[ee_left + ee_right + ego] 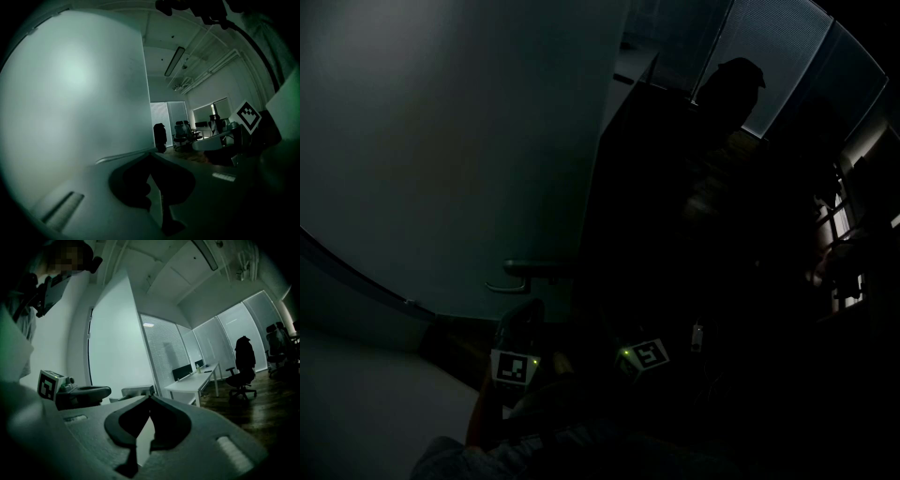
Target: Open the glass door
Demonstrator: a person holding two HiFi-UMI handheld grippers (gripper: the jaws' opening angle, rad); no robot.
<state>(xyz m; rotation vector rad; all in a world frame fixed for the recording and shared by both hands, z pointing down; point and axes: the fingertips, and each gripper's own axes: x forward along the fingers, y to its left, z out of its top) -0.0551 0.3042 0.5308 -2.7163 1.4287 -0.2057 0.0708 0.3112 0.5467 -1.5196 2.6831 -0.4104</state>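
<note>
The scene is very dark. The frosted glass door (459,141) fills the left of the head view, and its lever handle (530,271) sticks out near its free edge. My left gripper (521,323) is just below the handle; I cannot tell whether it touches it. In the left gripper view the left gripper (152,157) is shut and holds nothing, with the door (75,93) close on its left. My right gripper (630,349) hangs beside it on the right. Seen in the right gripper view, the right gripper (149,399) is shut and empty, and the door (117,343) stands ahead at the left.
Past the door's edge lies an office with a long white desk (197,380), swivel chairs (241,376) and window blinds (164,348). A dark silhouette (733,89) stands against the blinds in the head view. A wooden floor (262,404) runs to the right.
</note>
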